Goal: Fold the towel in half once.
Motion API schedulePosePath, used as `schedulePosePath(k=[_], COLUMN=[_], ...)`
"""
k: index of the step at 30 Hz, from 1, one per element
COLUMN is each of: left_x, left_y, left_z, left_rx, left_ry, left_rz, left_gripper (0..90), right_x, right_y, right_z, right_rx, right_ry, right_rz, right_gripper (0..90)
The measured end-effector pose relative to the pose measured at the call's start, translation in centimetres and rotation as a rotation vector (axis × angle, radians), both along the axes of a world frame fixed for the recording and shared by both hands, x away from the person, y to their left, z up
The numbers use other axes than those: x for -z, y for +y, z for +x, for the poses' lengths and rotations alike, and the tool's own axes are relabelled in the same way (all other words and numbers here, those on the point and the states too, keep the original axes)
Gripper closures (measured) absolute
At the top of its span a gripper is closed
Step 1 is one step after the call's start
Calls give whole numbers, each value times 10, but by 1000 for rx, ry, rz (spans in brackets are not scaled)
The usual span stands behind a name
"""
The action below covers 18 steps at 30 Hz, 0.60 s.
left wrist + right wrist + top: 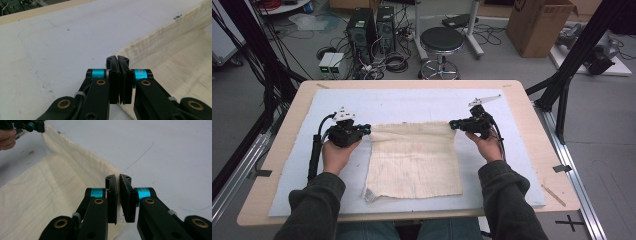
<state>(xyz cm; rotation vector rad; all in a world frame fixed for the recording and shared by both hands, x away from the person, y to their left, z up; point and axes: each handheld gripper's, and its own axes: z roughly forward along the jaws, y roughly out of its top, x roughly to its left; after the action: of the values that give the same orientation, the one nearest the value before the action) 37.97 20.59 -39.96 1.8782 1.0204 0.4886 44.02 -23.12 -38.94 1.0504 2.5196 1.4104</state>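
Left gripper (368, 129) and right gripper (453, 123) each pinch a far corner of the cloth (413, 160), lifting its far edge.

The high view looks forward and down from above the person's side, taking in the whole worktop (532, 130) and the floor beyond. Each claw view sits low and close behind its own jaws, looking along them. All three views share the cream cloth (413, 159) (175, 57) (45, 190).
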Motion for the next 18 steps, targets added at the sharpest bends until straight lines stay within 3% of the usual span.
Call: schedulePosePath(k=[9,18], left_x=[4,10], left_y=[0,2], left_z=[-19,-35], left_rx=[42,72], left_ry=[-12,-12], left_rz=[10,18], left_gripper=[875,875], right_x=[-9,4], right_y=[5,-5], right_z=[-18,-35], right_rx=[-48,-64], right_ry=[-34,-15], right_rz=[4,5], right_gripper=[845,845])
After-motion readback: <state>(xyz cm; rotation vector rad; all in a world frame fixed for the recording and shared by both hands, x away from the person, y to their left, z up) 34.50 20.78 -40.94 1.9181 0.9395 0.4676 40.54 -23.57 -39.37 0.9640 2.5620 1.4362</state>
